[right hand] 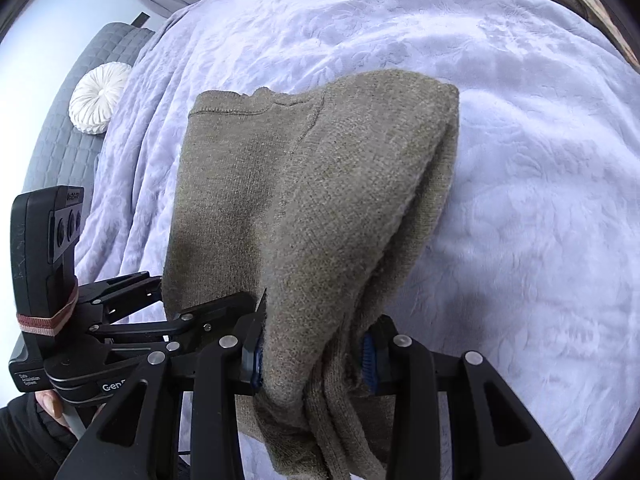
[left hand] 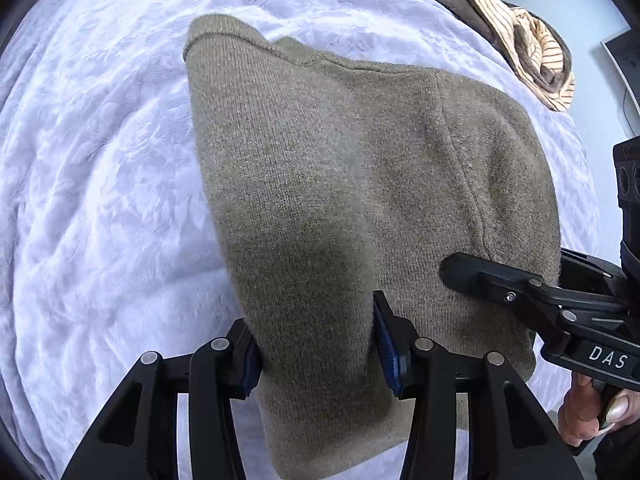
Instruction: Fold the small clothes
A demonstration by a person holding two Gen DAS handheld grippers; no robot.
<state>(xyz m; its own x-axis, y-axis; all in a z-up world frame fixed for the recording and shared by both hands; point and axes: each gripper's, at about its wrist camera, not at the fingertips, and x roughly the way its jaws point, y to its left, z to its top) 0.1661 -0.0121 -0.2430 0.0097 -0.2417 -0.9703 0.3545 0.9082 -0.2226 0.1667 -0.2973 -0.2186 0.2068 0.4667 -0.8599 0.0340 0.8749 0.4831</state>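
The olive-brown knitted sweater (left hand: 360, 168) is lifted at its near edge and hangs in a slope down to the white bedspread (left hand: 100, 160), where its far part with the neck rib lies flat. In the left wrist view it fills the middle, from 6 o'clock up to 11 o'clock.

The left gripper (left hand: 316, 354) is clenched on a thick fold of the sweater; both blue pads (left hand: 386, 344) press into the knit. The right gripper (right hand: 312, 364) also grasps the sweater, at a bunched corner where several layers are squeezed between its pads (right hand: 368, 360). In the left wrist view the right gripper comes in at 3 o'clock, and a hand (left hand: 592, 412) holds its handle at 4 o'clock.

At 1 o'clock in this view a heap of other clothes (left hand: 520, 40), brown and striped, lies on the bedspread's edge. In the right wrist view a round white cushion (right hand: 100, 104) rests on a grey quilted cover (right hand: 60, 148) at 10 o'clock.
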